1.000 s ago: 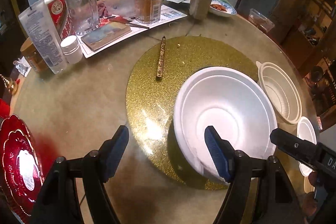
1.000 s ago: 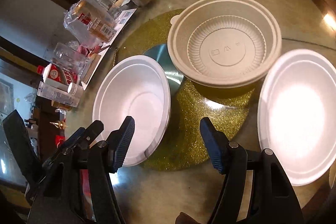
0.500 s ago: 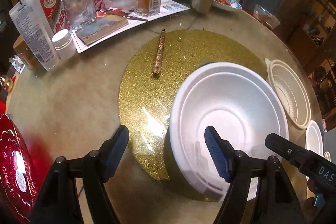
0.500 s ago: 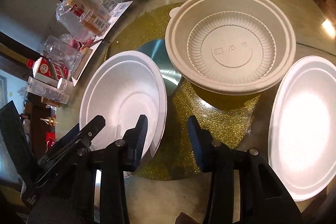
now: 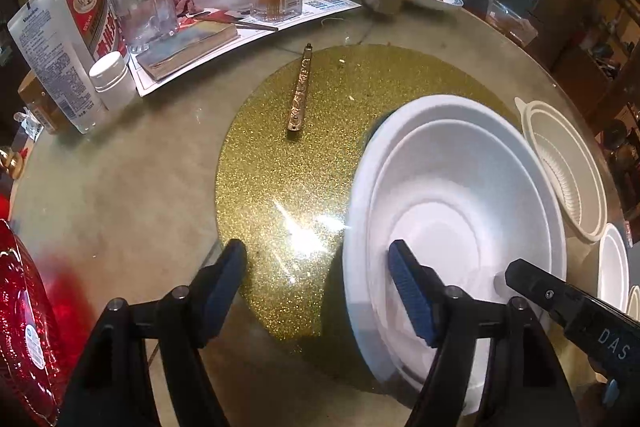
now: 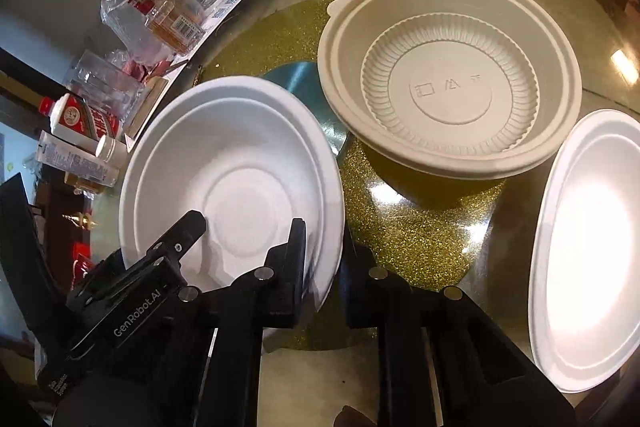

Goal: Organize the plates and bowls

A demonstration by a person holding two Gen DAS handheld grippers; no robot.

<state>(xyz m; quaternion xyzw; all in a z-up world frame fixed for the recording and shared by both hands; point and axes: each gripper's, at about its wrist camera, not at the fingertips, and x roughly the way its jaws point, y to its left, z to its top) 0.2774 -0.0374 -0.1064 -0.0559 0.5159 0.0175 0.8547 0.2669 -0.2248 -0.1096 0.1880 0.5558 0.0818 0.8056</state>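
Two grippers meet at the white foam bowl (image 6: 236,179) on the gold glitter turntable (image 5: 288,163): the right gripper (image 6: 324,267), open a second ago, now clamps its near rim; the left gripper (image 5: 320,291), closing, straddles the opposite rim, unpressed. A lift seems imminent.

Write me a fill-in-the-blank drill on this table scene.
1. The white bowl has its rim pinched by the ____ hand-held gripper.
2. Under the white bowl lies a glittery ____ mat.
3. The ribbed beige bowl has nothing in it: it is ____.
Missing words: right; gold; empty.
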